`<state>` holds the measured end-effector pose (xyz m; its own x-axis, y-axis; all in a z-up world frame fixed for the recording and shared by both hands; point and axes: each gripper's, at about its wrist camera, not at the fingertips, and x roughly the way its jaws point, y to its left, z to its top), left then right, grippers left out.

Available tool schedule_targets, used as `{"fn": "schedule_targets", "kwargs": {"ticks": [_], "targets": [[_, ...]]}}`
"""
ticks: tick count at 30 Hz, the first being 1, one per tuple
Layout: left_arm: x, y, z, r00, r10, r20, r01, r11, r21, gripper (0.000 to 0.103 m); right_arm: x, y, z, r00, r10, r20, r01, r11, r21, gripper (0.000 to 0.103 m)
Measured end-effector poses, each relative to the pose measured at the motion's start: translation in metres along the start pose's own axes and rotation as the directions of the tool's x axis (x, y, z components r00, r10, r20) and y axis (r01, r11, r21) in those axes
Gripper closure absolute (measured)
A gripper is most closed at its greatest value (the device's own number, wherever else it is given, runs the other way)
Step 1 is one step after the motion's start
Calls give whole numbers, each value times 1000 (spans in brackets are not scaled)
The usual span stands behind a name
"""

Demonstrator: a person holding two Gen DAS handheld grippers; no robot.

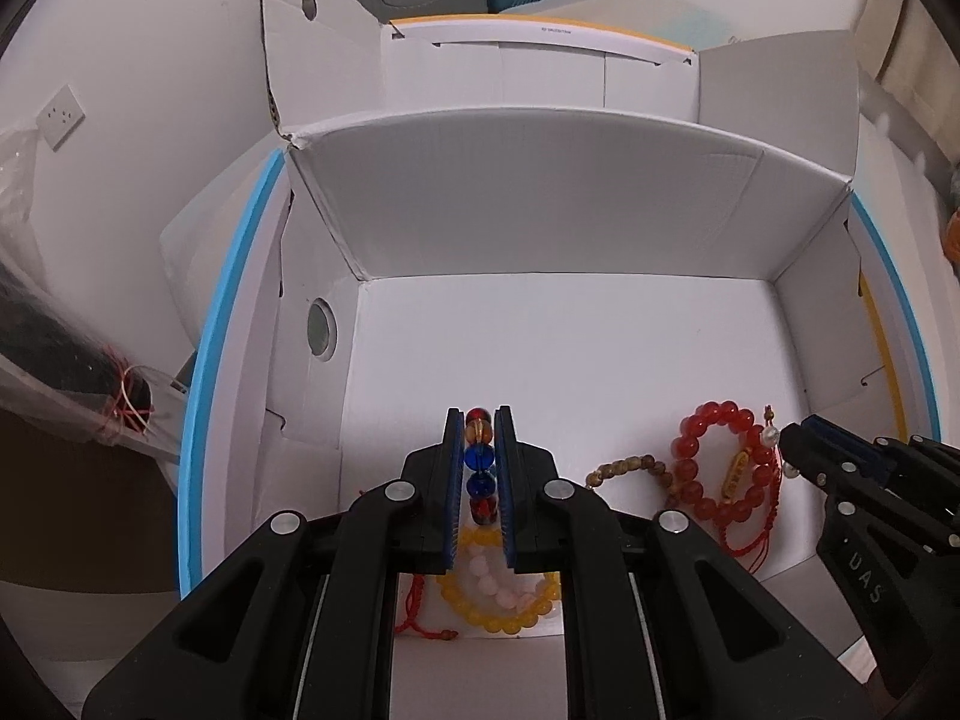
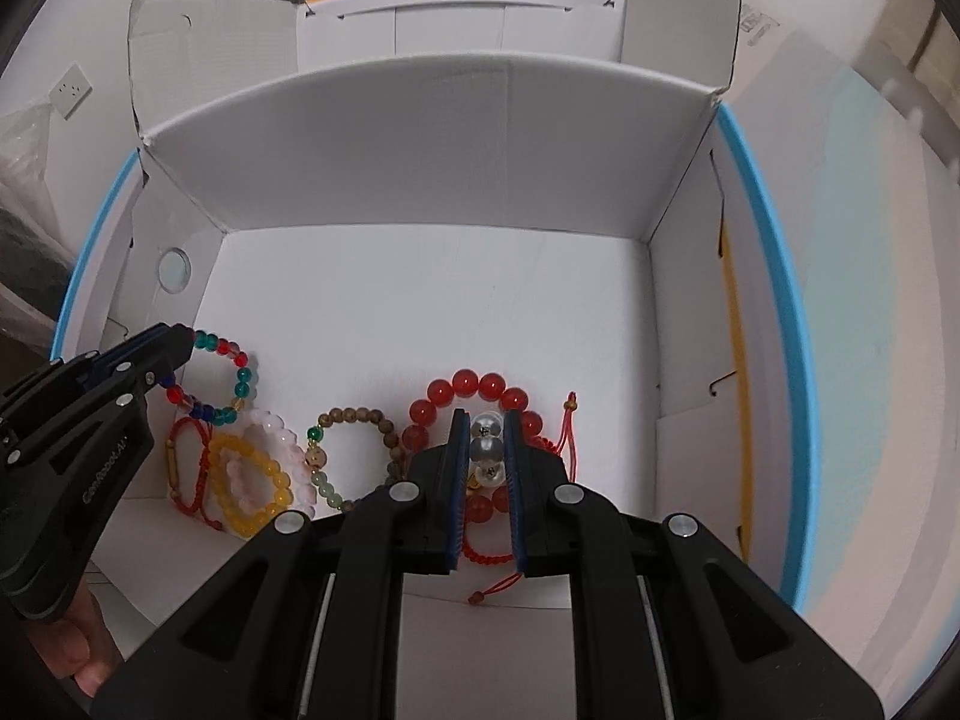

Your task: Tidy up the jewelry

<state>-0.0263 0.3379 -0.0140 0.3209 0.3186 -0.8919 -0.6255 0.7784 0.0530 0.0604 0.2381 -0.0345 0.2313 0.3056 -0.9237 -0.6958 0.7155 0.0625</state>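
My left gripper [image 1: 479, 441] is pinched on the blue-and-red bead bracelet [image 1: 480, 468], holding it low inside the white box [image 1: 540, 210], above the yellow bracelet [image 1: 510, 615]. My right gripper [image 2: 487, 441] is clamped on the pearl bracelet [image 2: 487, 450] over the red bead bracelet [image 2: 480, 387]; whether the pearls touch it, I can't quite tell.

Yellow bracelet [image 1: 498, 612] half hidden — pearl strand [image 2: 487, 450] perhaps likewise.
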Motion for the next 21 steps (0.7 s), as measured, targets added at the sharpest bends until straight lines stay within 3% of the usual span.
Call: {"fn": "schedule_targets", "kwargs": {"ticks": [5,6,8,10,12,18,21], "targets": [[-7,2,0,1000,13,22,-13,1000,-6,91,-5,0,2,1000,5,11,-5,1000,2,90],[-9,2,0,1000,13,24,-13,1000,-7,91,-8,-1,1,1000,9,20,-9,1000,5,84],[-17,4,-2,999,8,39,-8,1000,-13,81,-16,-1,0,999,6,42,-6,1000,8,69],[-25,5,-4,998,9,56,-8,1000,-19,74,-27,0,-3,997,-3,72,2,1000,7,63],[-36,6,-8,997,0,73,1,1000,-24,69,-37,-1,-5,996,1,94,-2,1000,6,51],[-73,8,-24,990,-12,138,17,999,-37,38,-78,-4,-18,983,0,184,-3,1000,16,29],[-92,9,-34,984,-24,176,32,999,-40,31,-97,-4,-31,975,13,223,-18,1000,23,21]]}}
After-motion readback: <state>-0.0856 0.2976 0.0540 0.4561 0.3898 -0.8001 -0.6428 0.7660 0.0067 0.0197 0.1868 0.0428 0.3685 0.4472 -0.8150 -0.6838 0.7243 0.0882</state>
